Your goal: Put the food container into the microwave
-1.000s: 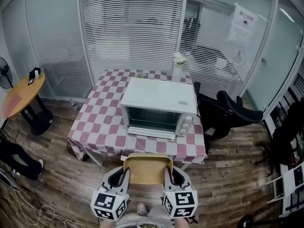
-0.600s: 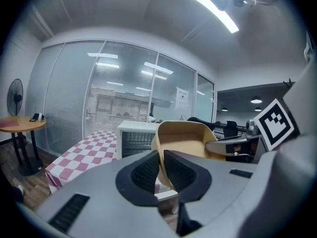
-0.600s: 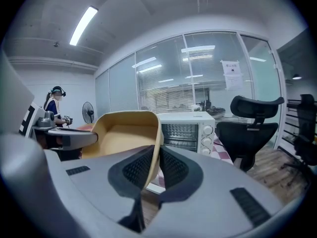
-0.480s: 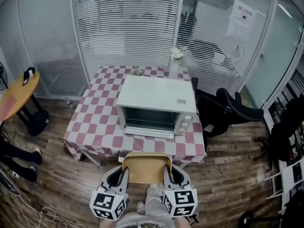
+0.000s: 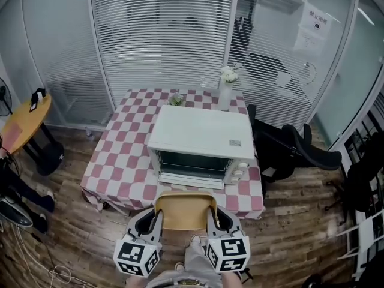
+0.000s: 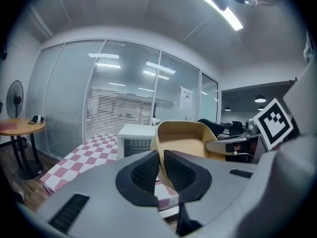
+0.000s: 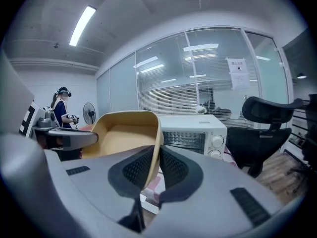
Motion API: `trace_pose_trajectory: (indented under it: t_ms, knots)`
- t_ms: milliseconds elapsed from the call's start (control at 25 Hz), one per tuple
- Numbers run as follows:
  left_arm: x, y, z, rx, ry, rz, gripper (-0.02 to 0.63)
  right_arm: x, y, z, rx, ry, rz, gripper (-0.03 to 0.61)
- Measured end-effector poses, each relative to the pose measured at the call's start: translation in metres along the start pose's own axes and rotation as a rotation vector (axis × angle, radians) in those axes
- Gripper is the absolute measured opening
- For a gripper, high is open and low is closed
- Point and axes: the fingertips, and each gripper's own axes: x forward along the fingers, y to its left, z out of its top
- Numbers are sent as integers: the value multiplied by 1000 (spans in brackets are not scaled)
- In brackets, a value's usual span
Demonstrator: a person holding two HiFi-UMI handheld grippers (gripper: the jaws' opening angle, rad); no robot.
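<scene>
while hanging at the lower centre of the head view, the tan food container (image 5: 186, 212) is being carried between both tools: left gripper (image 5: 158, 219) is clamping its left wall, right gripper (image 5: 213, 219) is clamping its right wall. white microwave (image 5: 201, 131) is sitting on the checked table (image 5: 123, 155) higher in frame, apart from the container.

We are listing a tan container (image 5: 186, 212), a white microwave (image 5: 201, 138), a pink-and-white checked tablecloth (image 5: 123, 155), a brown plank floor (image 5: 90, 239), a black chair (image 5: 300, 152) and an orange side table (image 5: 24, 122).
</scene>
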Motion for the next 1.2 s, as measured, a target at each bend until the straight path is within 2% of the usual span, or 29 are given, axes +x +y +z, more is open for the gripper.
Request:
trace_pose_trajectory:
  t_ms: [520,760,1200]
  knots:
    - [74,24,15,-14,31,6,38,68,-36,17,23,23,17,23]
    - [106,22,32,22,33,12,38,91,-61,31,41,8,37,26]
    - [142,31,36,-28,21,69,38,130,-82,41,32,12,121,29]
